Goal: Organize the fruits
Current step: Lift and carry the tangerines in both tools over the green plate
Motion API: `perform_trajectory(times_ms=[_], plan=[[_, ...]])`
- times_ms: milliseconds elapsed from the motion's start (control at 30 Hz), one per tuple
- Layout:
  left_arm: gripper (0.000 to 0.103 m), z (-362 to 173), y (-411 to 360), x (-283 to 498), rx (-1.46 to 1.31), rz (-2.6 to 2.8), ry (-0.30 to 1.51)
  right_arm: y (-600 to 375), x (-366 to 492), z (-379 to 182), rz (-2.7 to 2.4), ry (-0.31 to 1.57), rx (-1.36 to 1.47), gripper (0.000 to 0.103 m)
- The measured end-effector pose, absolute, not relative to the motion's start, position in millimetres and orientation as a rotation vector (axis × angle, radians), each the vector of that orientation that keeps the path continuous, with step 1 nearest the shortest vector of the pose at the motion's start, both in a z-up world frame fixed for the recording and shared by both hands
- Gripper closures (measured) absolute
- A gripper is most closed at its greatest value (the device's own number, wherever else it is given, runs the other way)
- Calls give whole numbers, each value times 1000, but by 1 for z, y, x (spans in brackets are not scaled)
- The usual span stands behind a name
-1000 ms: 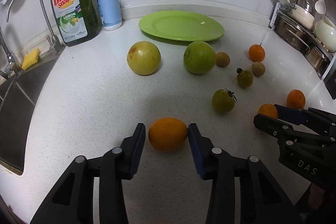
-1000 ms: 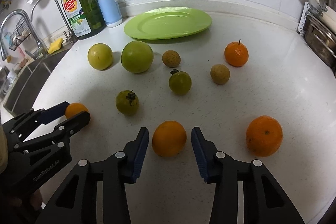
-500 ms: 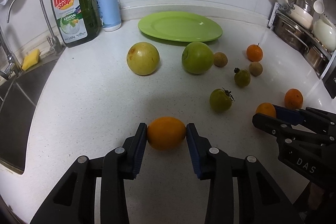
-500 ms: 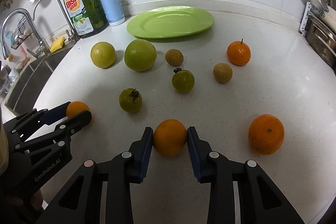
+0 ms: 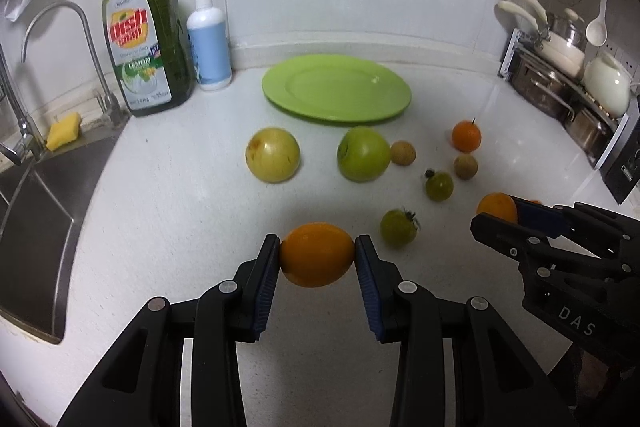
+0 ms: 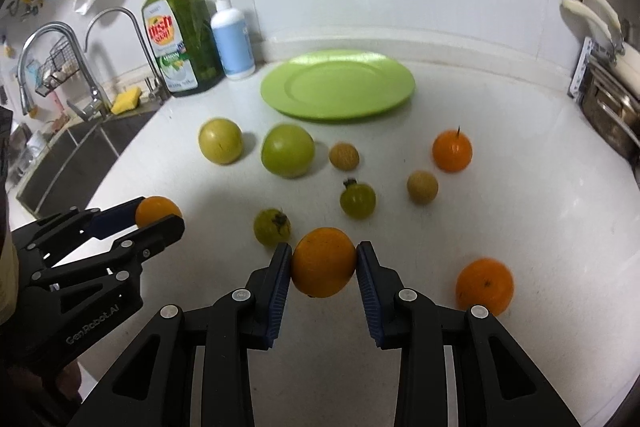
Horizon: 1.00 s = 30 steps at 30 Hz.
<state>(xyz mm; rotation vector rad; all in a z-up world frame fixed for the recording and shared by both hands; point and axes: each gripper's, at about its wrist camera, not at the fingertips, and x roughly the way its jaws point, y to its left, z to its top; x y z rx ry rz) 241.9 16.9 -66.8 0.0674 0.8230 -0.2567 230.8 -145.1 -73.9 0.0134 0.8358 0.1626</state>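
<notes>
Oranges fill both claws: the left gripper (image 5: pixel 317 255) is clamped on an orange (image 5: pixel 317 254) pinched between its blue pads (image 5: pixel 267 283), and the right gripper (image 6: pixel 323 263) is likewise clamped on a second orange (image 6: pixel 323 262), each seen from the other's camera at the frame edge. Beyond them on the white countertop (image 6: pixel 520 211) lie two green tomatoes (image 6: pixel 272 226), a loose orange (image 6: pixel 485 285), a stemmed tangerine (image 6: pixel 452 151), two small brown fruits (image 6: pixel 422 187), a green apple (image 6: pixel 287 155) and a yellow apple (image 6: pixel 221 146). Farther back sits the green plate (image 6: pixel 338 85), beside the dish soap bottle (image 5: pixel 146 47) and a white pump bottle (image 5: pixel 209 45) near the sink (image 5: pixel 28 211).
</notes>
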Motion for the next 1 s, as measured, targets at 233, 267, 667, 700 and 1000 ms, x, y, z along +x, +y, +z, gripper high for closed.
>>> perform_trajectory(times_ms=[233,267,667,700,1000], plan=[[65,-39,18,244,87,-264,749,-141,231,-50,180,756,-1,69],[65,-34,19,245,90,-263,733,-140,232,-46,184,744,-3,69],[65,-1,19,279,104,-261,667,-142,265,-18,209,692,37,69],[65,1,18,283,103,-264,663,-143,271,-16,215,694,46,69],[65,15,11,332,109,-303,644,-146,323,-2,210,694,15,69]])
